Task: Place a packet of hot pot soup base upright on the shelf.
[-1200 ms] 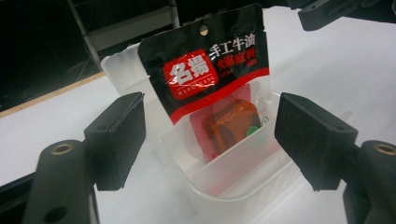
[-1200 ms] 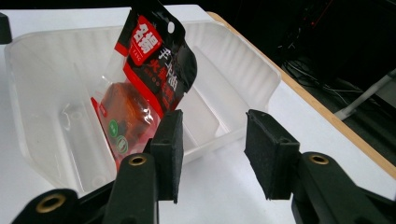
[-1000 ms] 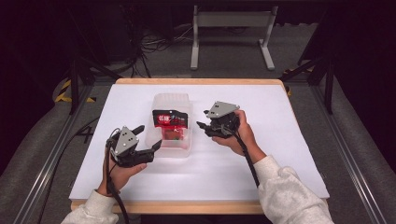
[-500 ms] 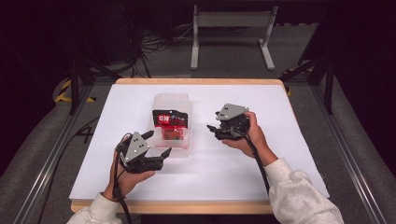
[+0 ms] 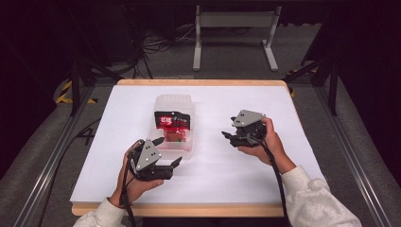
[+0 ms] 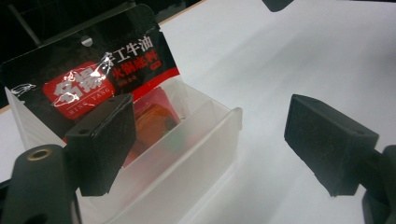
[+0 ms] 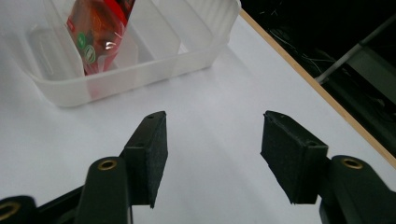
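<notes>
A clear plastic bin sits on the white table, left of centre and nearer the far edge. A black-and-red packet stands tilted in one of its compartments, its top rising above the rim. The left gripper is near the front edge, just beside the bin's near end; its jaws are spread and hold nothing. The right gripper is right of the bin and apart from it, toward the right edge, jaws likewise spread and empty.

I read white Chinese characters on the black-and-red sauce packet, "手工牛油", with "MING YANG" in small letters beneath its red logo.
</notes>
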